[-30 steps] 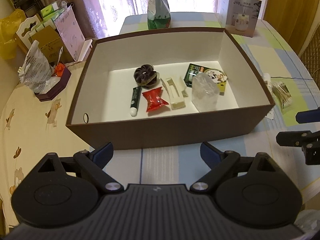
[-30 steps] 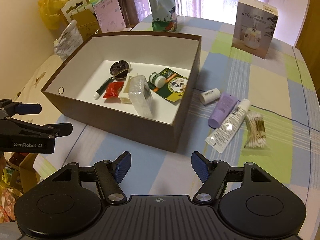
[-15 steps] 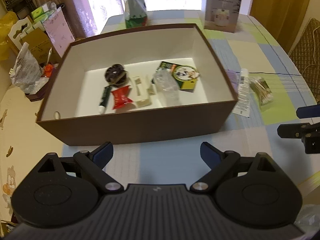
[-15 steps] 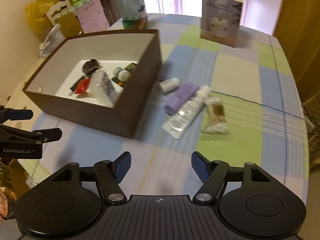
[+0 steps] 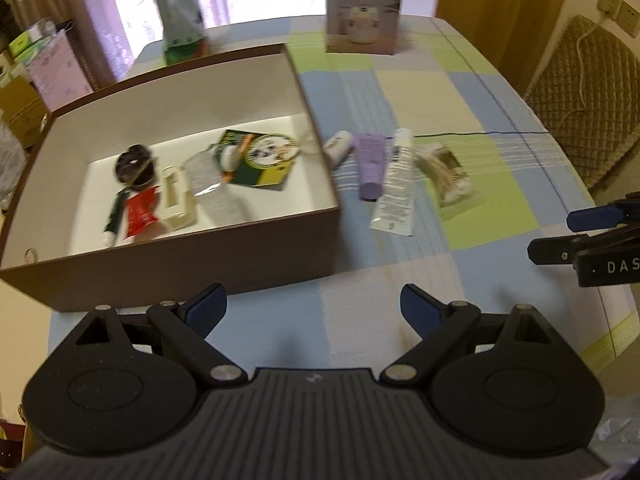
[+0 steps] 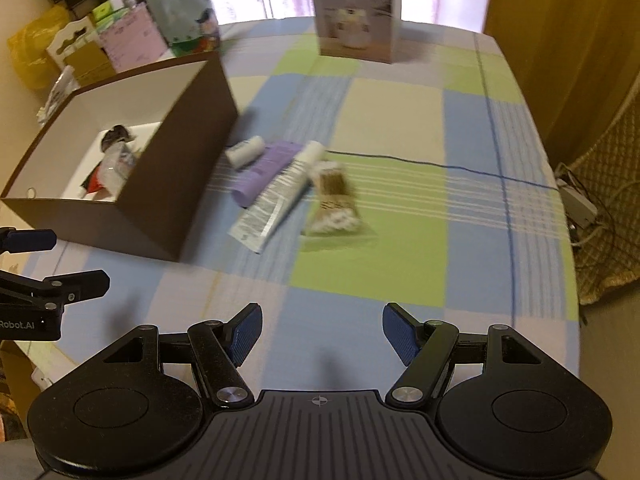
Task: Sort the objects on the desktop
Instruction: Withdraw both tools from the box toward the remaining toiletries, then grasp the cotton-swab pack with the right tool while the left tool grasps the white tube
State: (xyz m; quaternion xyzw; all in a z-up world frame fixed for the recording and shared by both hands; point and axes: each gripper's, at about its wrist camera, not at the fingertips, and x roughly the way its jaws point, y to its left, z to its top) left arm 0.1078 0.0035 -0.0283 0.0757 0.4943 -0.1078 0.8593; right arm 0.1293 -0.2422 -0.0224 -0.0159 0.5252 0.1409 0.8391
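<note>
**Four items lie outside the box**

Just beside the brown box [image 6: 152,184], a small white bottle [image 6: 245,151], purple tube [image 6: 264,172], white tube [image 6: 280,196] and cotton-swab packet [image 6: 332,200] lie together on the checked cloth. Left gripper [image 5: 314,306] and right gripper [image 6: 320,332] both spread, empty

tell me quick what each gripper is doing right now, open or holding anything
left gripper: open, holding nothing
right gripper: open, holding nothing
</note>
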